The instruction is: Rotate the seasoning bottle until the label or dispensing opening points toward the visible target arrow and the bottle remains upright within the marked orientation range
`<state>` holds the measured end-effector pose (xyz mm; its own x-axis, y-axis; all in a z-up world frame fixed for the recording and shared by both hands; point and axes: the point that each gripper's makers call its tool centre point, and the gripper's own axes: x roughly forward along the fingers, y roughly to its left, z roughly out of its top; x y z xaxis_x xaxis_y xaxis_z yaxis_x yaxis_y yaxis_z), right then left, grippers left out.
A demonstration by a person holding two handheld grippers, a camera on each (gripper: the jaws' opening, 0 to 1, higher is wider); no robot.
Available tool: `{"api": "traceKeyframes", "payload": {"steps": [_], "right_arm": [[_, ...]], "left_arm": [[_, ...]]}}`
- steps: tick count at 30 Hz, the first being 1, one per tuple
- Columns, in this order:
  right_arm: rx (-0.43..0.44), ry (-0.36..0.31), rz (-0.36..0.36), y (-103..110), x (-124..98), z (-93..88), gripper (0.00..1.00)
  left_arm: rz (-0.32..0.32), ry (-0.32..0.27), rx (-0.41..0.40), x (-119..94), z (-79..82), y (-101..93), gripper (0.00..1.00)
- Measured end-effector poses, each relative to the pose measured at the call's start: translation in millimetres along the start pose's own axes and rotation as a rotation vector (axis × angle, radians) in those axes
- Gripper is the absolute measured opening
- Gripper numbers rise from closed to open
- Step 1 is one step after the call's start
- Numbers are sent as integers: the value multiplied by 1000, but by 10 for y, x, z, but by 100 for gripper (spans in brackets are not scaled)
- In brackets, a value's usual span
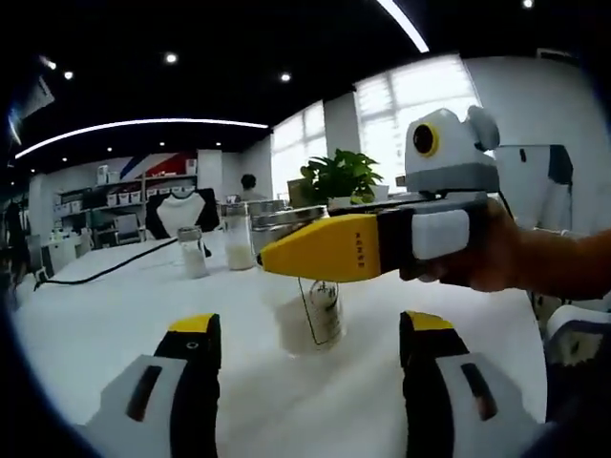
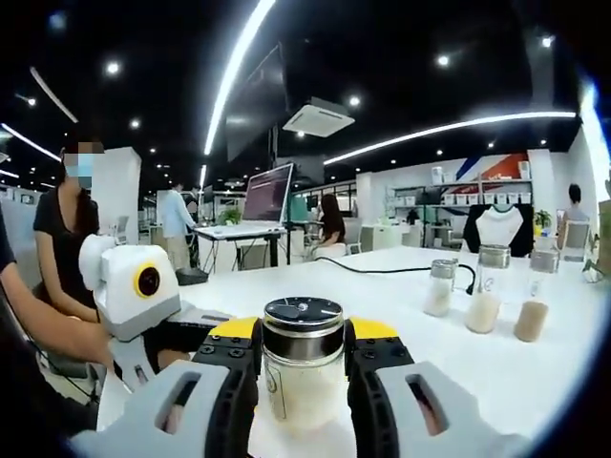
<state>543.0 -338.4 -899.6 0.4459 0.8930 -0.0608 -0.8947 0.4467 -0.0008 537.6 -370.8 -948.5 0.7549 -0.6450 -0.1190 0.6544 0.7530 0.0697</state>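
Note:
A glass seasoning bottle (image 2: 303, 382) with a metal cap and pale contents stands upright on the white table (image 2: 535, 382). My right gripper (image 2: 303, 345) is shut on it, a yellow-tipped jaw on each side just under the cap. In the left gripper view the right gripper (image 1: 286, 256) reaches in from the right, held by a hand (image 1: 487, 258), and it covers the top of the bottle (image 1: 321, 313). My left gripper (image 1: 310, 334) is open with nothing between its jaws, a short way in front of the bottle. The left gripper (image 2: 134, 286) also appears at the left of the right gripper view.
Three more seasoning bottles (image 2: 482, 298) stand at the back right of the table, with two bottles (image 1: 237, 239) beside a metal pot (image 1: 282, 224) and a plant (image 1: 342, 176). A black cable (image 2: 382, 270) crosses the table. A person (image 2: 62, 229) is on the left.

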Motion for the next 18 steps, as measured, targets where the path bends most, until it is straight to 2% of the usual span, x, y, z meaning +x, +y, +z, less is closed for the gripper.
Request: {"api": "traceKeyframes", "payload": {"steps": [7, 11, 13, 18], "right_arm": [[16, 25, 5, -20, 116, -120, 32], [35, 15, 13, -16, 185, -144, 32], [27, 30, 16, -11, 218, -177, 32], [1, 30, 21, -3, 262, -169, 32]], "left_arm": [[33, 13, -5, -1, -33, 79, 92], [45, 30, 40, 8, -62, 76, 91], [47, 51, 63, 21, -95, 70, 92], [44, 52, 68, 21, -93, 77, 94]]}}
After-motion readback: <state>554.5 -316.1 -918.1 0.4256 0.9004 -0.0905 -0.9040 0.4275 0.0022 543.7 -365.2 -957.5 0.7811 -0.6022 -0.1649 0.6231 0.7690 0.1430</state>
